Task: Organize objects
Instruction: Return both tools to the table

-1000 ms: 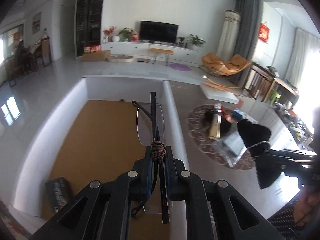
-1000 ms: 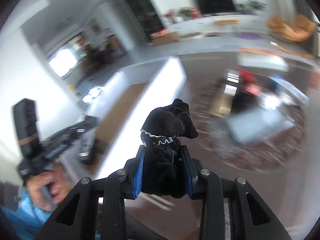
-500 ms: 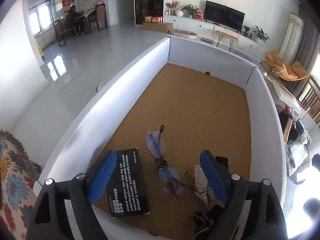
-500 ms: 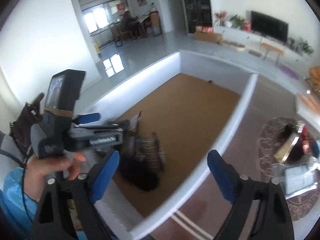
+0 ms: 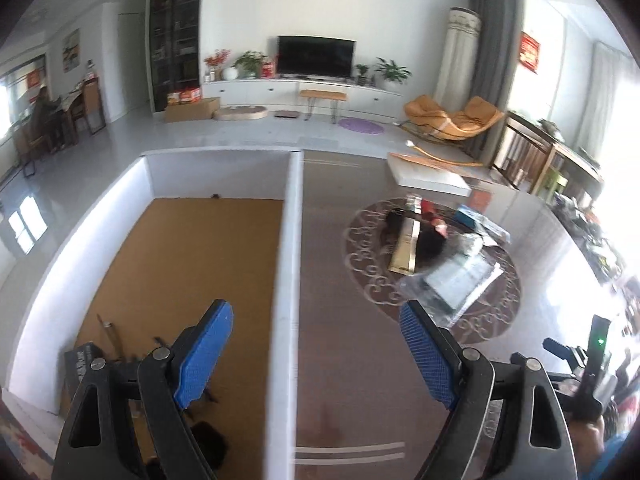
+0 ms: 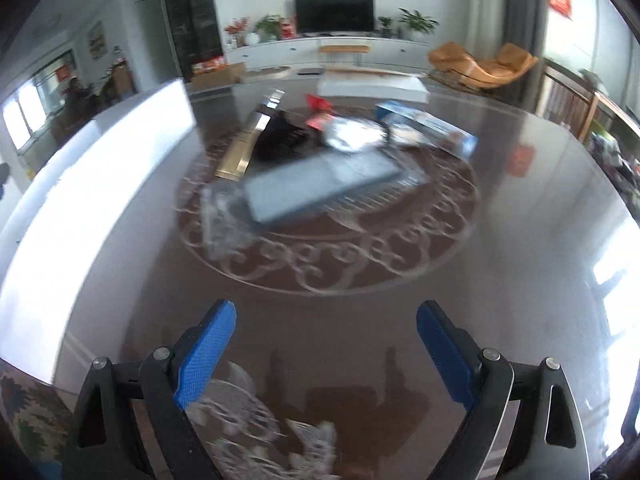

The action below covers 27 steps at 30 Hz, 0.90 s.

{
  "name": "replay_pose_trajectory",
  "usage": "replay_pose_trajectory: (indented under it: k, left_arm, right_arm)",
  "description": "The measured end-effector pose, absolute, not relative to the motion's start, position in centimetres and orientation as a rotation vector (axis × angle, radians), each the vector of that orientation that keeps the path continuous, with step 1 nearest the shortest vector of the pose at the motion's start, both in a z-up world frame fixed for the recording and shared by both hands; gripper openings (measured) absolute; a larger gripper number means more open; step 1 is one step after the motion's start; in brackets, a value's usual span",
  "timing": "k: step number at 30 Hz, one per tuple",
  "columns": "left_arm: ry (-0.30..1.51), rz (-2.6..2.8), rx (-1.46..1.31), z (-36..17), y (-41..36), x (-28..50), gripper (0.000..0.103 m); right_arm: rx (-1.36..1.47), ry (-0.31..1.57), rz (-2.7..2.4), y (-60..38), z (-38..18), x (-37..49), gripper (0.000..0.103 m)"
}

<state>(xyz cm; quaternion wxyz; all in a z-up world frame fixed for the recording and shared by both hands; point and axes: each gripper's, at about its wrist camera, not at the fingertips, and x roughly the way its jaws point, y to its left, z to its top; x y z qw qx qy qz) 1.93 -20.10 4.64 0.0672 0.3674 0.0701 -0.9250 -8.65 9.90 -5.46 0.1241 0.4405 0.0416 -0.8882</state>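
Blurred items (image 6: pixel 320 160) piled on table; box (image 5: pixel 286 280) holds perhaps glasses.

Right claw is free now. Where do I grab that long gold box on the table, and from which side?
Take the gold box across its narrow width, near the end nearest the camera, coming from above. It lies flat and long, and that near end looks clear, while a dark item crowds its far right side. The right claw is open; turn it to span the width.
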Motion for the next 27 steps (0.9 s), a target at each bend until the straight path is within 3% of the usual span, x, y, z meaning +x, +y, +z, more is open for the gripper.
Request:
replay_pose_trajectory:
  k: [4,10,18,27]
  left_arm:
    - [0.127,-2.927,1.218,4.7,-12.1,1.2,0.092]
    - [0.006,-2.960,1.427,-0.1,-3.4,-0.7,0.092]
    - [0.055,-2.799,1.618,-6.6,-4.6,-2.7,0.092]
    - [0.261,-2.729,1.541,-5.7,-9.4,-7.6,0.092]
  right_arm:
    - [1.365,0.034,-2.670,14.5,-7.0,-8.2,0.092]
    - [1.361,0.016,-2.705,15.2,-6.1,-7.5,0.092]
    - [1.381,0.103,-2.681,13.6,-7.0,-7.3,0.093]
    - [1.363,0.106,-2.697,13.1,-7.6,-7.1,0.103]
